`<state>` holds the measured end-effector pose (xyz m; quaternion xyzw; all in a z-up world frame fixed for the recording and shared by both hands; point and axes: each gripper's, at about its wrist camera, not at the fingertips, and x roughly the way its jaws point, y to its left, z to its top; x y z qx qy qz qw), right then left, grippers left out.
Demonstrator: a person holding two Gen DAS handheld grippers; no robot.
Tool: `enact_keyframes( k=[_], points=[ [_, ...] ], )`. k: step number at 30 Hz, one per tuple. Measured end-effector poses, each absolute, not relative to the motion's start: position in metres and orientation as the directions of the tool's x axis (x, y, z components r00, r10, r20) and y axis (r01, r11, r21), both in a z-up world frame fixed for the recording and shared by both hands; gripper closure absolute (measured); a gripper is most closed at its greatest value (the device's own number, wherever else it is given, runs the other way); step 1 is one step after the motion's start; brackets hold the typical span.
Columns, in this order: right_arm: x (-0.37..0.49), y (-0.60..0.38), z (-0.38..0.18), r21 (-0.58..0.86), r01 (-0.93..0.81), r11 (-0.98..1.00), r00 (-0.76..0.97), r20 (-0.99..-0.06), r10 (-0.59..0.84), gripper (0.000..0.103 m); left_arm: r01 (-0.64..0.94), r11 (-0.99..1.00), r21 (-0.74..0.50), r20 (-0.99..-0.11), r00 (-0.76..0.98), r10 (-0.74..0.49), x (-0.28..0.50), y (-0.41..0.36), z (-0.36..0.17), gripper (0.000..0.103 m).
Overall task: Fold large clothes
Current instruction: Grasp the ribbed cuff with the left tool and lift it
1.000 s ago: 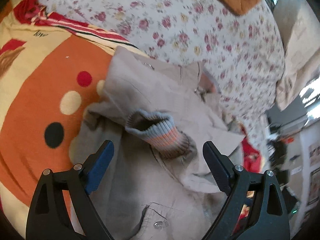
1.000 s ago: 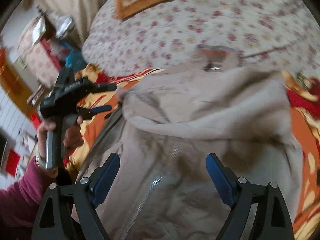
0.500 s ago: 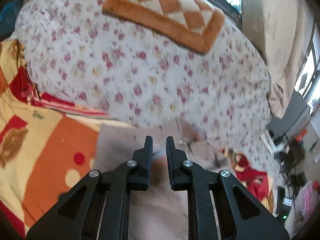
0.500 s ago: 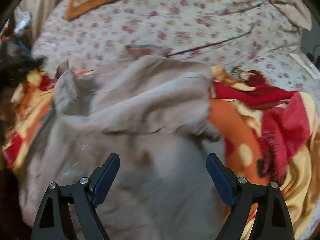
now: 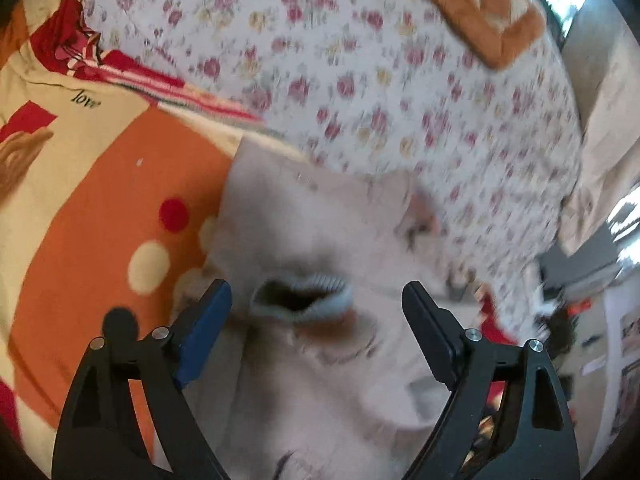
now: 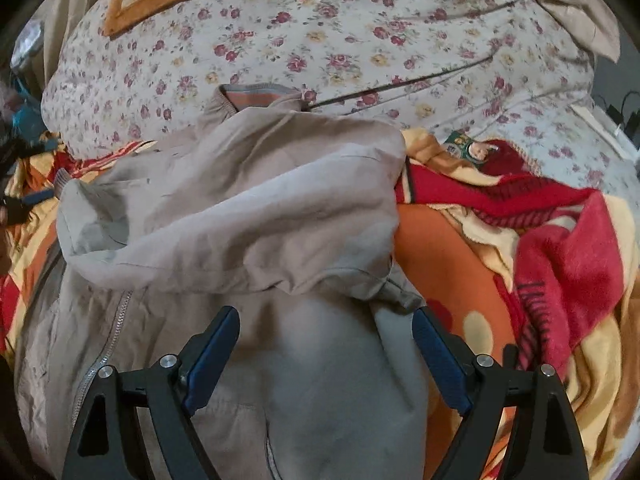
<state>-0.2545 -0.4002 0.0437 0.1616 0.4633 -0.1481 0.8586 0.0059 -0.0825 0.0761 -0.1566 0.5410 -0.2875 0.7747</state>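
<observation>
With both the left hand-held gripper (image 5: 316, 312) and right hand-held gripper (image 6: 326, 340) released, pinch the ribbed cuff (image 5: 302, 296) squarely before folding the beige jacket's (image 6: 240, 200) sleeve across.

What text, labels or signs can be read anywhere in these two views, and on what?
"love" – black script on the cream part of the blanket, left wrist view.
Papers on the wall, left wrist view: too blurred to read.
Green patch on the blanket, right wrist view: too small to read.
</observation>
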Motion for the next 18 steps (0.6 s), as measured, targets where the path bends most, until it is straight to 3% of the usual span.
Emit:
enact_keyframes(
  k=[6,7,8,9,13,14,16,17,18],
  points=[
    [-0.257,-0.404,0.046,0.166,0.412,0.896,0.544,-0.834,-0.095,0.017,0.357,0.818,-0.450,-0.804,0.236,-0.545,-0.015,-0.111,0.062,0.019],
    [-0.258,-0.404,0.046,0.160,0.417,0.895,0.543,-0.834,-0.104,0.017,0.390,0.821,-0.418,-0.806,0.257,-0.533,-0.018,-0.119,0.062,0.026],
    [-0.258,-0.406,0.045,0.157,0.419,0.894,0.540,-0.835,-0.107,0.017,0.428,0.819,-0.381,-0.811,0.272,-0.519,-0.020,-0.129,0.062,0.051],
    [-0.258,-0.407,0.043,0.155,0.421,0.894,0.537,-0.836,-0.108,0.017,0.466,0.816,-0.343,-0.819,0.277,-0.502,-0.022,-0.140,0.062,0.070],
    [-0.253,-0.417,0.033,0.125,0.448,0.885,0.512,-0.848,-0.140,0.017,0.510,0.775,-0.373,-0.755,0.319,-0.574,-0.024,-0.153,0.084,0.076],
    [-0.251,-0.420,0.031,0.120,0.452,0.884,0.506,-0.850,-0.143,0.022,0.509,0.760,-0.404,-0.724,0.330,-0.606,-0.022,-0.151,0.094,0.077],
    [-0.243,-0.424,0.027,0.107,0.445,0.889,0.494,-0.857,-0.145,0.055,0.516,0.733,-0.443,-0.640,0.390,-0.662,-0.021,-0.137,0.119,0.079],
    [-0.237,-0.425,0.027,0.089,0.440,0.894,0.485,-0.861,-0.153,0.069,0.515,0.734,-0.442,-0.597,0.442,-0.669,-0.021,-0.127,0.132,0.086],
    [-0.234,-0.427,0.028,0.076,0.443,0.893,0.483,-0.860,-0.167,0.072,0.510,0.737,-0.443,-0.576,0.469,-0.670,-0.020,-0.121,0.138,0.087]
  ],
)
